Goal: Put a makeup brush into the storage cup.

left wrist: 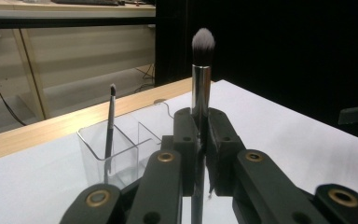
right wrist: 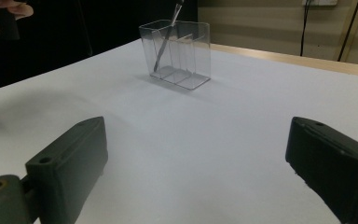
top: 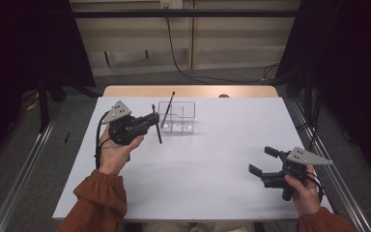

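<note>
Now the left gripper (left wrist: 200, 154) is clamped on a makeup brush (left wrist: 201, 79), pinching the shiny metal collar and handle, with the soft grey-tipped bristles standing upright above the jaws. In the high view the brush hangs as a thin dark stick just beside the clear plastic organizer (top: 186, 126), which sits near the far middle of the white table (top: 212, 183). A thinner brush (top: 167, 110) already leans in the organizer's left compartment.

The brush looks light and stiff, so weight is no worry; the slick metal collar is the concern, as it could slide or swivel between the pads if knocked against a wall. The grip on the rigid part, well below the bristles, seems right: the bristles would only squash and give no hold. The organizer looks light too, and a nudge could shove or tip it.

The right gripper (top: 266, 162) waits well apart at the near right of the table, jaws spread wide with nothing between them.
</note>
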Demonstrator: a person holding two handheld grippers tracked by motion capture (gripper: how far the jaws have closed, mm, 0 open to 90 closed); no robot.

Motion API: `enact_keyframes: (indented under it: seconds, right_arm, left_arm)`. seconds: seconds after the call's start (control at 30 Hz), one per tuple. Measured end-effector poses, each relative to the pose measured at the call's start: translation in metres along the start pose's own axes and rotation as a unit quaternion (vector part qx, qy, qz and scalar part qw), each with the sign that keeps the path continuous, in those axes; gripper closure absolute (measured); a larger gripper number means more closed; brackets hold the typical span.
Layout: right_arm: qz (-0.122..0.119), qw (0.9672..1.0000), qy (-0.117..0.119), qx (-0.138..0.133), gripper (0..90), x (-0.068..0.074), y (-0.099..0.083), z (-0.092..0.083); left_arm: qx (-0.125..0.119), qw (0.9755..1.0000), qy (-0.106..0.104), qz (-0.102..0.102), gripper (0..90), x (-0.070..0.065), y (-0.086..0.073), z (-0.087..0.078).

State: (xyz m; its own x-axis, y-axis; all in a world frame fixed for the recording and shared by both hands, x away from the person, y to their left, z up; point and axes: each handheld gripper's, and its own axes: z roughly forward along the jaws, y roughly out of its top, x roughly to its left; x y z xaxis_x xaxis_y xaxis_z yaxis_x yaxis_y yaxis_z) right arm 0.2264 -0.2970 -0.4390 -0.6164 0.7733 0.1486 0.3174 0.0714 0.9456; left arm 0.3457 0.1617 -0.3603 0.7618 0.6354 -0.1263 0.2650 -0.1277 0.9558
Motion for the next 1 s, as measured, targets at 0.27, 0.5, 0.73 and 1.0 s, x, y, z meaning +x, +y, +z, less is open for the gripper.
enact_keyframes:
  seconds: [0.27,0.5,0.73,1.0]
  right_arm:
    - [-0.007,1.0000,0.006,0.003,4.9,0.002,-0.003,0.001]
    - [-0.008,1.0000,0.004,0.003,3.6,0.002,-0.003,0.002]
    - [-0.008,1.0000,-0.001,0.000,1.4,0.003,-0.003,0.001]
    - [-0.007,1.0000,-0.005,0.000,0.0,0.003,-0.004,0.002]
  left_arm:
    - [0.001,0.9999,0.010,-0.004,83.9,0.009,0.004,0.005]
    - [0.000,0.9999,0.016,-0.003,83.9,0.013,0.011,0.008]
    - [-0.003,0.9997,0.025,0.003,83.9,0.016,0.021,0.012]
    - [-0.005,0.9991,0.041,-0.006,83.9,0.028,0.023,0.023]
